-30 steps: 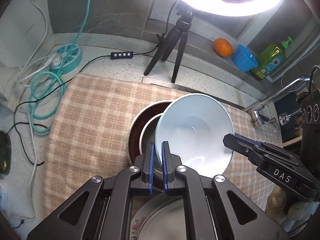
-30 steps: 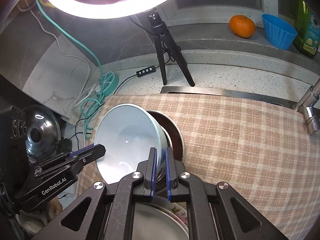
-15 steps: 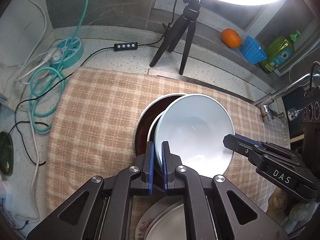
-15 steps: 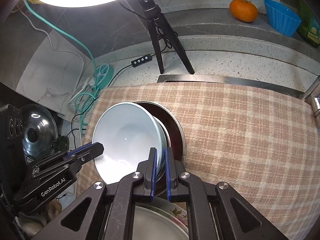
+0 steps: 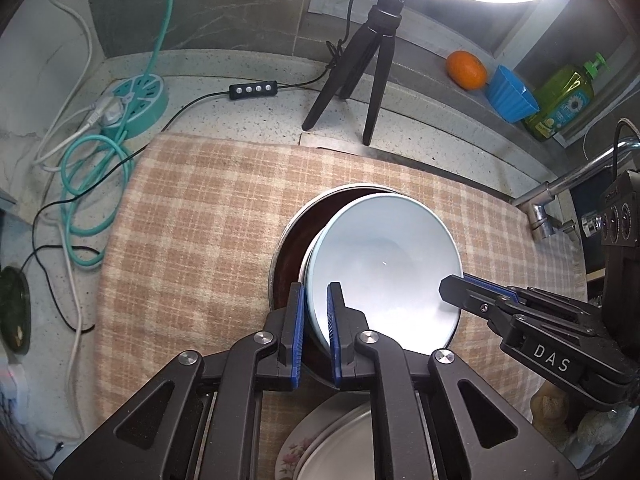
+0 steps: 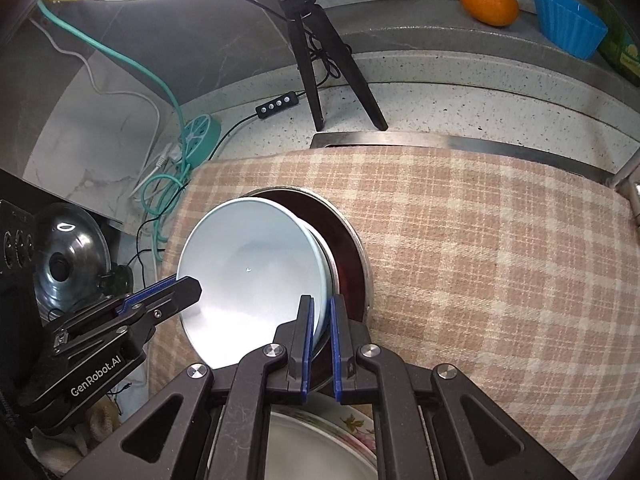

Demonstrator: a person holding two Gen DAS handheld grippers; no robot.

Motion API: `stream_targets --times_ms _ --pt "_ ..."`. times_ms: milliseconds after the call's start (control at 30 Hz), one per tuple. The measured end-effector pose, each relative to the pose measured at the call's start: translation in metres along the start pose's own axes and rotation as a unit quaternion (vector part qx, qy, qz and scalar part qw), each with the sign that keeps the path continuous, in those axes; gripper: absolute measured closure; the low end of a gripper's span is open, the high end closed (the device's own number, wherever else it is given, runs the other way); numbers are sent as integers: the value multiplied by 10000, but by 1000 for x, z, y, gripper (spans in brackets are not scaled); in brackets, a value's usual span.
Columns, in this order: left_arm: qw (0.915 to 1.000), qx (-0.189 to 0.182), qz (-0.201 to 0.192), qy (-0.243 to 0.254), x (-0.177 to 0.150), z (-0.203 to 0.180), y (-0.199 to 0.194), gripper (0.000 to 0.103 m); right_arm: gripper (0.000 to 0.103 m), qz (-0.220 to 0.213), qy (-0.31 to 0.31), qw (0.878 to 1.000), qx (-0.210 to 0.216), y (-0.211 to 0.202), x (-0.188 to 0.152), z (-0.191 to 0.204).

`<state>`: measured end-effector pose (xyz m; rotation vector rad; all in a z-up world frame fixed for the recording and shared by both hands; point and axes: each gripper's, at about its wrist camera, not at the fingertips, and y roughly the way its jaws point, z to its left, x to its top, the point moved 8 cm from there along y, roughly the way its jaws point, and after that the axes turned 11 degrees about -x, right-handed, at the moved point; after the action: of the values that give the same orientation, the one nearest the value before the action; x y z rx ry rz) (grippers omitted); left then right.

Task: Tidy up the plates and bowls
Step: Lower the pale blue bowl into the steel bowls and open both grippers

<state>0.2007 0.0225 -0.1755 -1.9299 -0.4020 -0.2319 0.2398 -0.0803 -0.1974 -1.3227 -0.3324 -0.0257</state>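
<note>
A pale blue bowl (image 5: 384,264) is sitting tilted inside a stack: a steel bowl (image 5: 305,268) beneath it and a wide dark red, metal-rimmed bowl (image 5: 290,240) at the bottom, resting on the checked cloth. Its rim is leaning toward the left. Nearer the cameras, a floral plate (image 5: 292,450) is lying flat, carrying a plain white plate (image 5: 340,444).

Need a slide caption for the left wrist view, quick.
Both tongs, left and right, grip the pale blue bowl by opposite rims above a dark pan on checked cloth.
</note>
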Motion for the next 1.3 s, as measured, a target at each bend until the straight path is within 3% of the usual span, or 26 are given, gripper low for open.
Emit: stream_targets --times_ms 333,1000,1300 --pt "9999 65 -88 21 3 1 -5 90 92 -17 -16 10000 -66 -2 3 -4" --pt "9977 144 -572 346 5 -14 -37 90 90 -619 -76 9981 -8 -43 -1 -14" --pt "9973 112 -723 78 2 8 -45 90 90 -725 4 9973 -92 -46 -2 -31"
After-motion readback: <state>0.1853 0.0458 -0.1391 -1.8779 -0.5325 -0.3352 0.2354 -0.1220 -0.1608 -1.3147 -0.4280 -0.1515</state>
